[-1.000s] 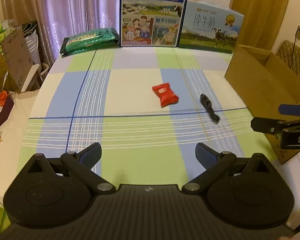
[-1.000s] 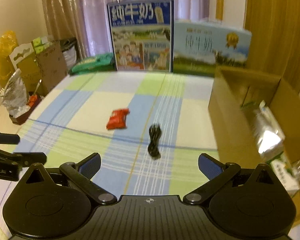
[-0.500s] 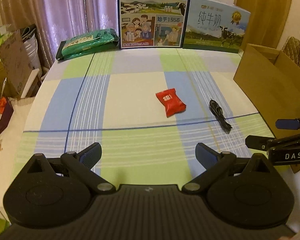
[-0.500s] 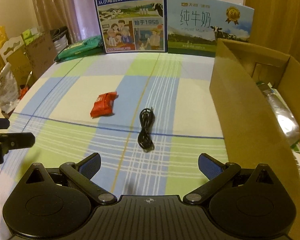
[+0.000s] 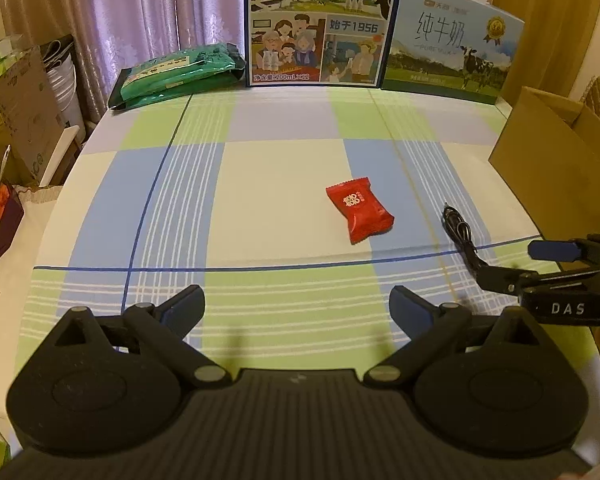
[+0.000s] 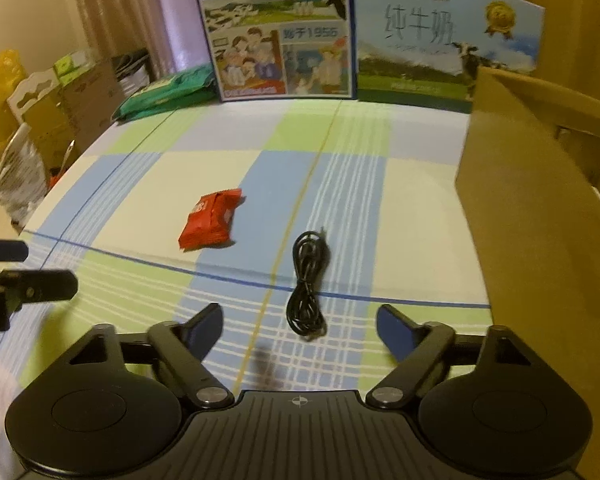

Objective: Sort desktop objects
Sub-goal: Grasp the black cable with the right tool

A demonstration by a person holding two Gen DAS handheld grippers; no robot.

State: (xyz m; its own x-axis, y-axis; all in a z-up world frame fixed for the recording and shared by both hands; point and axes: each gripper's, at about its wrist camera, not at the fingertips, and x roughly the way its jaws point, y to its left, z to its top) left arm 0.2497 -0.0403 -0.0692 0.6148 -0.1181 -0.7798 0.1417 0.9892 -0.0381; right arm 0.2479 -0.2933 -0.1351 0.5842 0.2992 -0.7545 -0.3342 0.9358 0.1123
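Your counter, under a checked cloth, carries everything. Right of your right jaws stands the open cardboard box; the left wrist view catches only its near corner. Your left gripper and right gripper both hold their jaws wide apart, empty. The red snack packet lies ahead of the left jaws. The coiled black cable lies just ahead of your right jaws.

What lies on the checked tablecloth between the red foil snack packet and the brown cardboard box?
The coiled black cable lies there, between the red foil snack packet and the brown cardboard box, touching neither; the right wrist view shows it best.
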